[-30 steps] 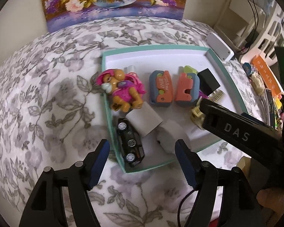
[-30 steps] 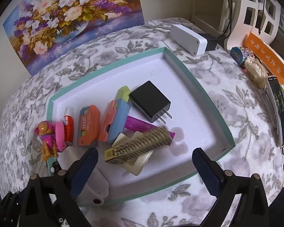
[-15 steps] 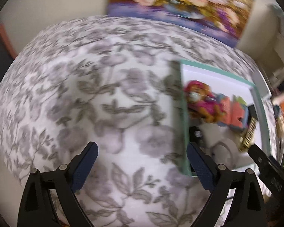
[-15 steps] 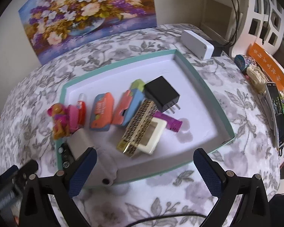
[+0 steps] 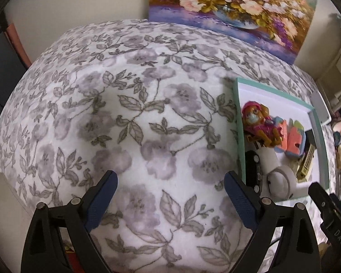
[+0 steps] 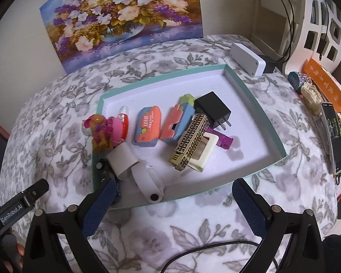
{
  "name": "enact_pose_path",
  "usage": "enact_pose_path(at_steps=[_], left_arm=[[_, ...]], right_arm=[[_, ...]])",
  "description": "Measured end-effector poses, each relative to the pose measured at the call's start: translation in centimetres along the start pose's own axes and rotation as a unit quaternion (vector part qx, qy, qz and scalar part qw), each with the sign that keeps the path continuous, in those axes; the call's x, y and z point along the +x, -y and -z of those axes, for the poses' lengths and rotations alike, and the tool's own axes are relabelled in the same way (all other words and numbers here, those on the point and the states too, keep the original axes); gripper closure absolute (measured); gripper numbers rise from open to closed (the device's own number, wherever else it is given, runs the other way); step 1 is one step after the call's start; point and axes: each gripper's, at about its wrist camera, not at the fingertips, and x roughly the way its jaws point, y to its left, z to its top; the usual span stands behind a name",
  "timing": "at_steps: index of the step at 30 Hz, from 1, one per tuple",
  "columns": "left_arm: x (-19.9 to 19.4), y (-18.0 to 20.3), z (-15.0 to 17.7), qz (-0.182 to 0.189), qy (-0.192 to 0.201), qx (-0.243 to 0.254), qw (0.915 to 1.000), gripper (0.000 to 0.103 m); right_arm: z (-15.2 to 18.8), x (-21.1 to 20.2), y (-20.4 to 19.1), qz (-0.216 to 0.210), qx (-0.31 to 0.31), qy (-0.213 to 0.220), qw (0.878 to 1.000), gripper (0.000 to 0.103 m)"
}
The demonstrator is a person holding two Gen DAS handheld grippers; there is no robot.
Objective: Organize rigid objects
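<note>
Tray (image 6: 257, 95) of toys; both grippers wide apart, holding nothing

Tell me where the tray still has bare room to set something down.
Bare floor in the teal-rimmed white tray: the far strip behind the black plug adapter, and the right near corner beyond the purple clip. The left half is crowded, from the pink dog figure to the gold patterned box.
</note>
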Motion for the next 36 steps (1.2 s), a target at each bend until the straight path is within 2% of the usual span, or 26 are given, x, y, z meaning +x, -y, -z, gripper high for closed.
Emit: enact_pose_path(at_steps=[10, 36], left_arm=[[-0.6, 0.5, 0.2, -0.019, 0.005, 0.02, 0.9996, 0.008], [-0.6, 0.4, -0.1, -0.027, 0.002, 0.032, 0.9991, 0.008]], right_arm=[[0.0, -0.5, -1.0, 0.006, -0.021, 0.011, 1.0, 0.0], [0.0, -0.3, -1.9, 0.005, -0.046, 0.004, 0.999, 0.0]])
